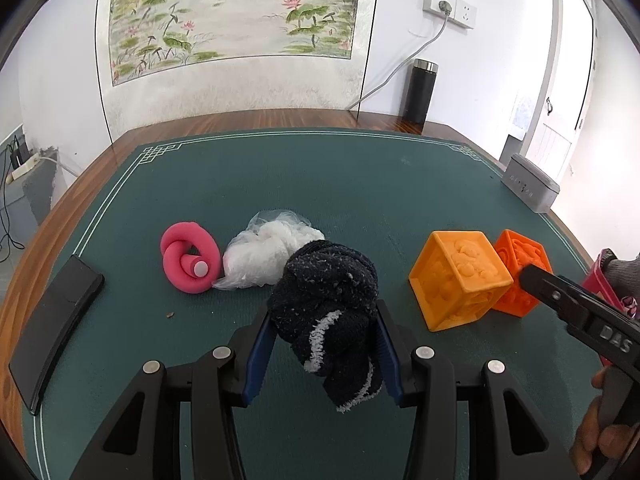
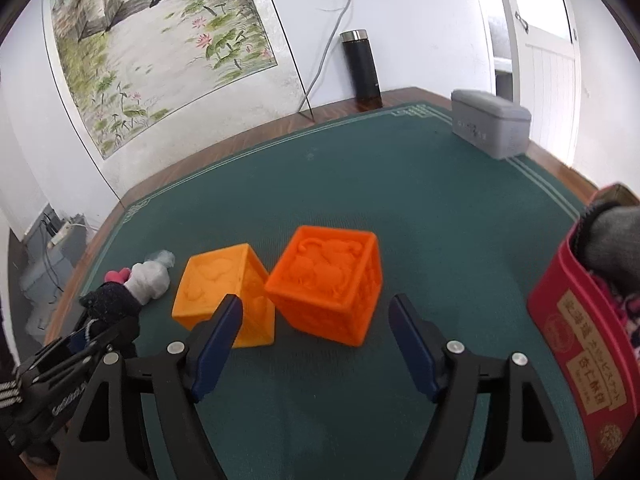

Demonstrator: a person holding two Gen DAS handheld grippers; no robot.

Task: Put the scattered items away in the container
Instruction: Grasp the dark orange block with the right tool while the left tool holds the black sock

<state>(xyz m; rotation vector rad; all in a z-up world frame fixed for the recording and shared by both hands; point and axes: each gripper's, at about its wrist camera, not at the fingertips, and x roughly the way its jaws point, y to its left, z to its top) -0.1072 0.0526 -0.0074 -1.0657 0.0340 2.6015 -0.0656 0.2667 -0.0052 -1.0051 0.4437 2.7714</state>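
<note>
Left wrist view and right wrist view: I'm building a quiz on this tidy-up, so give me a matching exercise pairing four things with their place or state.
Things:
1. black sock
2. dark orange cube
3. pink foam roll
4. red tin

Places or states:
A. lying on the mat beside the white plastic bag
B. clamped between the left gripper jaws
C. at the right edge, fabric already inside
D. ahead of the open right gripper, untouched

Pairs: 1-B, 2-D, 3-A, 4-C
</note>
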